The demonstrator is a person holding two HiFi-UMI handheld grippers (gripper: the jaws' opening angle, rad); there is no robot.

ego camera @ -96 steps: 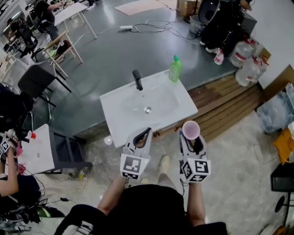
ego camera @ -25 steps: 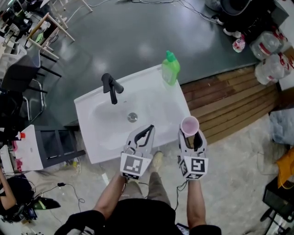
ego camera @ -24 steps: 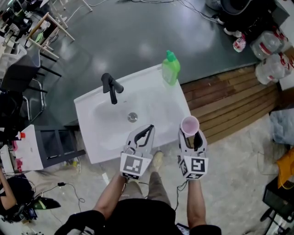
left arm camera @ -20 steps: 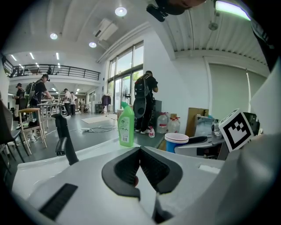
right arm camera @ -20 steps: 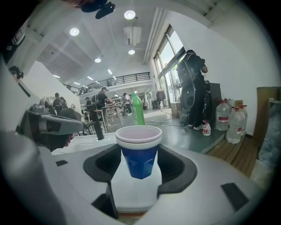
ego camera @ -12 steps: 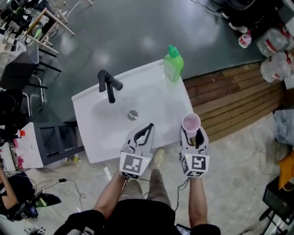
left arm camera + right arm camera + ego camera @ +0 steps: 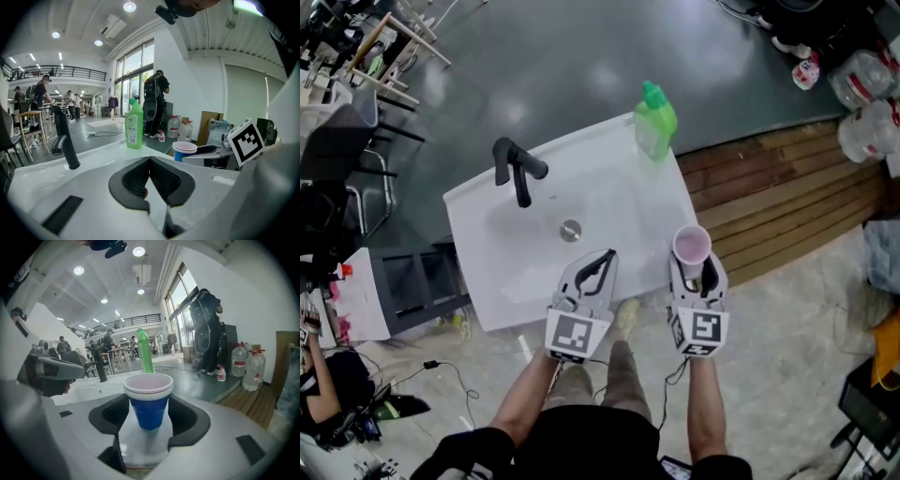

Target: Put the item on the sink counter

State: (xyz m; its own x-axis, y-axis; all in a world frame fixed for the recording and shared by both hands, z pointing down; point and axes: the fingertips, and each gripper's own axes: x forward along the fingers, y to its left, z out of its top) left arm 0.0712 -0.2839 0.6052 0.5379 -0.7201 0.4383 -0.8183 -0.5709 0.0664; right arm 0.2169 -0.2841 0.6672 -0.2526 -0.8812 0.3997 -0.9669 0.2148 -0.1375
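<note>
While I stand at the front of the white sink tabletop (image 7: 502, 272), I hold one gripper in each hand, and both point away from me toward the sink. My right gripper (image 7: 693, 270) has a cup (image 7: 148, 399) in it. My right fingers (image 7: 108, 417) are clenched on the cup's sides, one on the left and one on the right, low down on the cup. The cup is blue on the outside, with a white rim, and it looks pink inside. It stands straight up with its open top facing up. From above, the cup is at the front right corner of the sink tabletop, right by the edge. I cannot tell if its bottom touches anything. My left gripper (image 7: 602, 263) is over the front part of the sink, near the middle. My left fingers (image 7: 133, 181) are pressed together at the tips, and nothing is between them. A black tap (image 7: 514, 171) stands at the back of the sink, toward the left. A round drain (image 7: 570, 230) sits in the middle of the bowl. A green bottle (image 7: 655, 122) stands up at the back right corner, well apart from the cup. To the right of the sink there are wooden boards (image 7: 769, 187) on the floor.
</note>
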